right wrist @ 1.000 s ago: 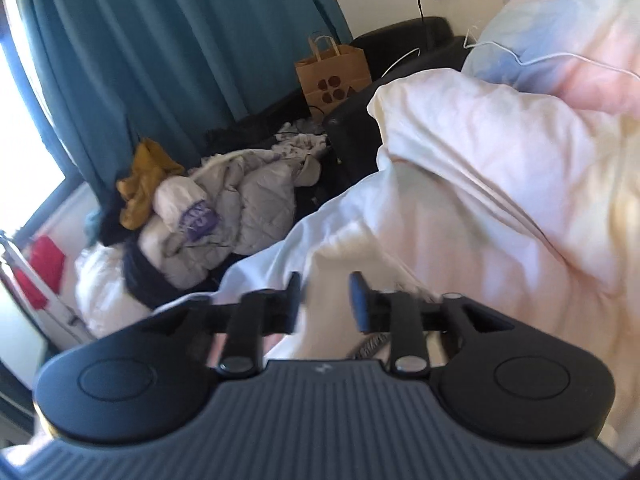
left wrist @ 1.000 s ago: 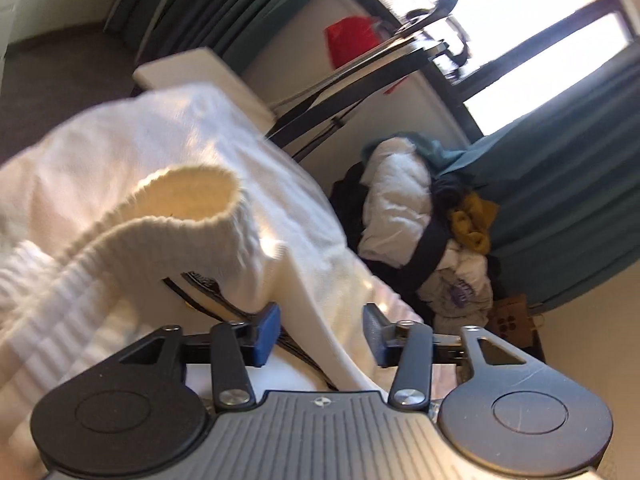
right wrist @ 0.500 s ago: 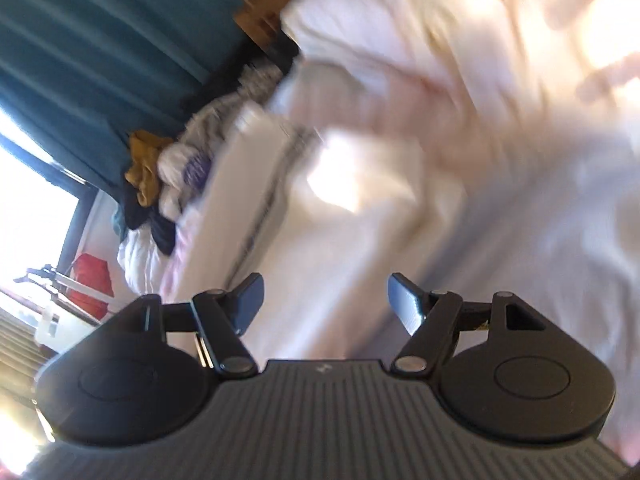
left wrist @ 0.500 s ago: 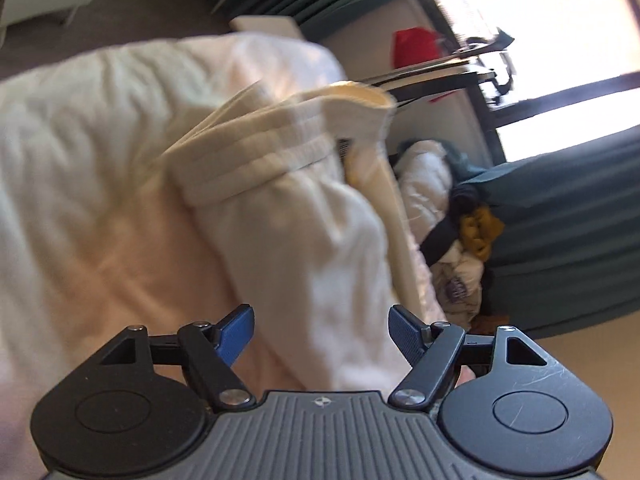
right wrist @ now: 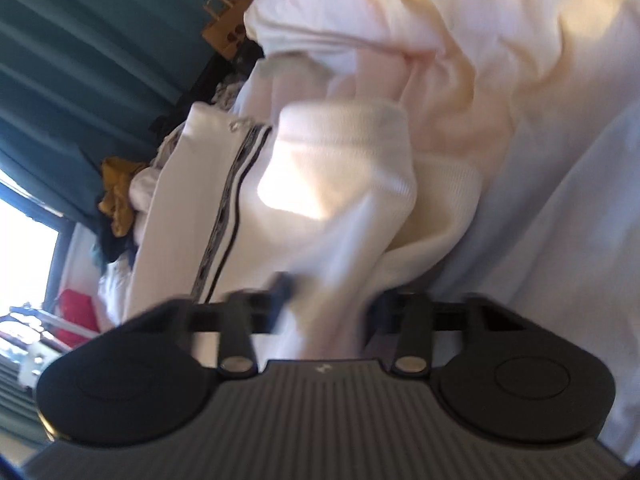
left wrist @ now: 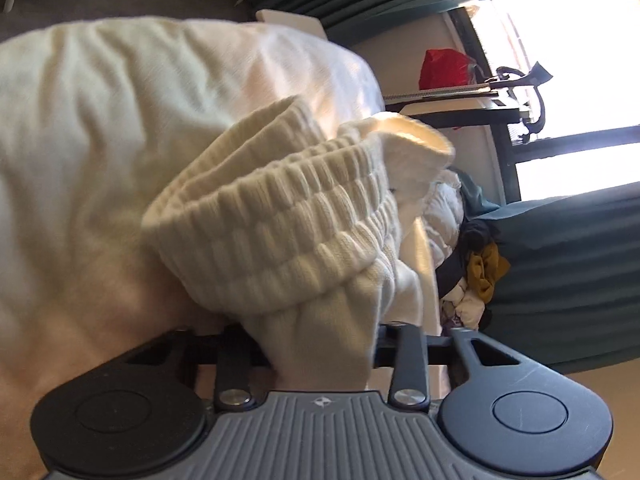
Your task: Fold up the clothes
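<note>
A cream knit garment with a ribbed band (left wrist: 280,220) lies bunched on the bed's white duvet (left wrist: 100,100). My left gripper (left wrist: 320,344) is closing, and a fold of the cream fabric just below the band fills the gap between its jaws, hiding the pads. In the right wrist view the same garment (right wrist: 340,184) shows a black-and-white side stripe (right wrist: 232,208). My right gripper (right wrist: 328,300) is also closing, with a bunched fold of that fabric pinched between its jaws. This view is blurred.
A pile of loose clothes (left wrist: 480,272) sits beside the bed under teal curtains (left wrist: 568,272). A black rack (left wrist: 460,112) and a red bag (left wrist: 444,68) stand by the window. A brown paper bag (right wrist: 228,32) is by the curtain. Rumpled duvet (right wrist: 500,60) spreads beyond the garment.
Both grippers rolled and dropped toward the garment. Their jaws spread wide half a second ago and have now come together on folds of the cream fabric.
</note>
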Motion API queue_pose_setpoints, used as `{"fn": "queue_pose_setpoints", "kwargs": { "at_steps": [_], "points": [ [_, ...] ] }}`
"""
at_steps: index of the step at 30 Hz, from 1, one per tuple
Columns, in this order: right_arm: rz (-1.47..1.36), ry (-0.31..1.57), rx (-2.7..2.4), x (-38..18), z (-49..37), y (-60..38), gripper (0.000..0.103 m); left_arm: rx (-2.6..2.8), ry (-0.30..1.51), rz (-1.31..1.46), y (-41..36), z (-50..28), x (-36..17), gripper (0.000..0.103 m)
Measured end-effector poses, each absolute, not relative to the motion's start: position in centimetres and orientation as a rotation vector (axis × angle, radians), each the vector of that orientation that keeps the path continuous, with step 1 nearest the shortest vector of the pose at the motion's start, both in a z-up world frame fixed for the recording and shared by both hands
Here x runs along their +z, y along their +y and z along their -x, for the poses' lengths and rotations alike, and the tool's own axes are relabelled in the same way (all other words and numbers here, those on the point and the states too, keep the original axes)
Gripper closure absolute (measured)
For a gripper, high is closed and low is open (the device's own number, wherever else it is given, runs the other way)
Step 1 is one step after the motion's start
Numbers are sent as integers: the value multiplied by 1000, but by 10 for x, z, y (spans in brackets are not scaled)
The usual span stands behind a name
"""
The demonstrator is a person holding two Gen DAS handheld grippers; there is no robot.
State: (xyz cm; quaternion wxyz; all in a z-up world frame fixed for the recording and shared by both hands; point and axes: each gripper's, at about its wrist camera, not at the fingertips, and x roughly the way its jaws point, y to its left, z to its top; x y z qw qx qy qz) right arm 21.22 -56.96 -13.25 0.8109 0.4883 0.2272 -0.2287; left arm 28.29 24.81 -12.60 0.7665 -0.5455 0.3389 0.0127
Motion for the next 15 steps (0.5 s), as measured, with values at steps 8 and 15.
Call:
{"fn": "queue_pose_setpoints", "kwargs": {
  "at_steps": [8,15],
  "points": [
    [-961,356,-406,-83,-180,-561,91,-17,634,1146,260,-261,-56,94],
    [-1053,364,-340,-75,-116,-551,92,26,620,1134,302,-178,-28,94]
  ]
}}
